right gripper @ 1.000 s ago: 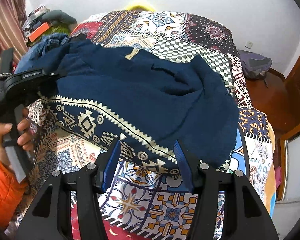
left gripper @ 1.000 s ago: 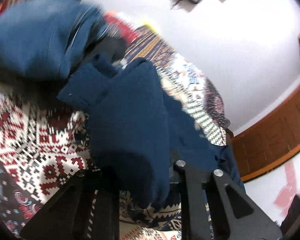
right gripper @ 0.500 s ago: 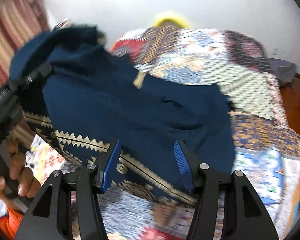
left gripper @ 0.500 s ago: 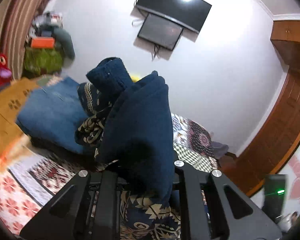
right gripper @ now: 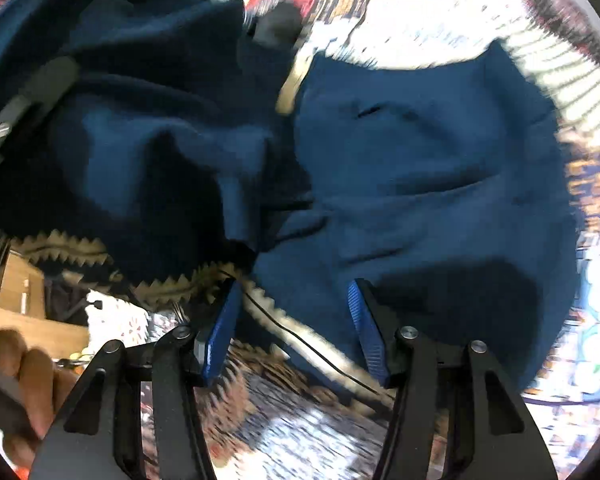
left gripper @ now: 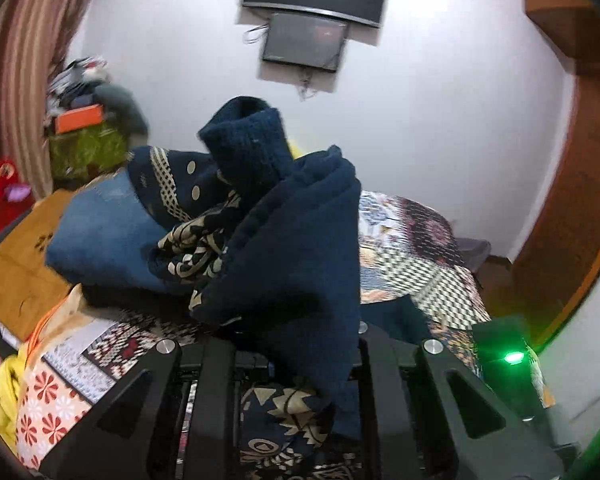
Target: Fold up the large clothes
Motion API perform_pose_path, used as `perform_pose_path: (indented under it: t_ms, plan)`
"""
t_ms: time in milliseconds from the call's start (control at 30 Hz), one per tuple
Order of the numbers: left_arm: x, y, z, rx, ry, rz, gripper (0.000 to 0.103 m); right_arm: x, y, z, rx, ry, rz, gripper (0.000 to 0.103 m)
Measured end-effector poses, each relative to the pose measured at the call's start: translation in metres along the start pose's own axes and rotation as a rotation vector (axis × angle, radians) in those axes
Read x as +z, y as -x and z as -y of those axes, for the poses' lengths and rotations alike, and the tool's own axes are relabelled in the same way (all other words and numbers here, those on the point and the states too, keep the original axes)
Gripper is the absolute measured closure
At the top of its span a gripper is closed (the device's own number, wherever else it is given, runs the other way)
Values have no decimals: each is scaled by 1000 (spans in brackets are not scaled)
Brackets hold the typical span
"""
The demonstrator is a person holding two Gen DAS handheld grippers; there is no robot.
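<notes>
the left gripper (left gripper: 296,344) is clenched on a thick bunch of the navy sweater (right gripper: 420,168), the dark knit with the cream zigzag border (right gripper: 180,280). in the left wrist view the cloth stands up from between the jaws toward 12 o'clock, a ribbed cuff (left gripper: 246,140) at its top, well above the patchwork bedspread (left gripper: 432,248).

the right gripper (right gripper: 292,328) is released: its blue pads (right gripper: 220,328) stand apart with nothing pressed between them. the border hem crosses the gap between them, running from 9 o'clock down toward 4 o'clock. whether the hem touches the left pad i cannot tell through the blur.

from the right gripper the sweater's body spreads toward 1 and 2 o'clock over the bedspread, while the lifted part hangs at 10 and 11 o'clock, where the left gripper's black frame shows at the view's edge. a hand (right gripper: 24,384) grips a handle at 8 o'clock.

the hem's long line lies slantwise across the open jaws, so the right gripper is the nearer one to take it; closing there would likely catch the edge and let both hands stretch the hem.
</notes>
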State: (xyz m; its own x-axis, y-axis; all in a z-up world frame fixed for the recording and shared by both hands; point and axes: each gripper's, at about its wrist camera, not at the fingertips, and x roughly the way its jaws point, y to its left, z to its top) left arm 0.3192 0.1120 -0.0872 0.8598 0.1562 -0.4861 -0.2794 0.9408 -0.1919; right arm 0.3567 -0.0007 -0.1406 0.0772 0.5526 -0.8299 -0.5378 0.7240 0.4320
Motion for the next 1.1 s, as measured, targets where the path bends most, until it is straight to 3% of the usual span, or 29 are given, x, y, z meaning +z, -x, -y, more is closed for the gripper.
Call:
perform_pose_path:
  t_ms: [100,200,267,300,467,500,600,700,733,767,900,1000,1100]
  plan:
    - [-4,1,29,-50,-51,-9,88,-10,49,28,-99,-4,106,51]
    - [-22,2,75,-121,-170,-33,88,-26,98,61,-256,-23,216,51]
    - [-41,-5,100,-176,-251,-82,87,-37,119,79,-307,-64,248,51]
    - [-50,-9,109,-200,-275,-117,87,-41,126,87,-312,-85,253,51]
    - [-109,-53,130,-301,-370,-471,84,-65,151,116,-311,-181,259,51]
    - [-115,-55,130,-299,-370,-488,83,-71,155,119,-312,-191,260,51]
    - [-112,-46,123,-299,-366,-459,79,-77,162,117,-311,-192,265,51]
    - [-102,-32,121,-343,-359,-490,57,-77,165,110,-311,-167,271,51]
    - [-98,-25,118,-378,-343,-507,47,-78,166,109,-309,-161,275,51]
    - [-93,-17,116,-416,-324,-518,42,-77,166,105,-305,-151,282,51]
    - [-79,12,104,-488,-277,-527,40,-69,166,86,-269,-107,310,51]
    - [-62,29,92,-445,-280,-489,40,-62,163,69,-246,-66,323,51]
    - [-44,43,78,-313,-356,-329,39,-52,151,54,-225,-27,315,51]
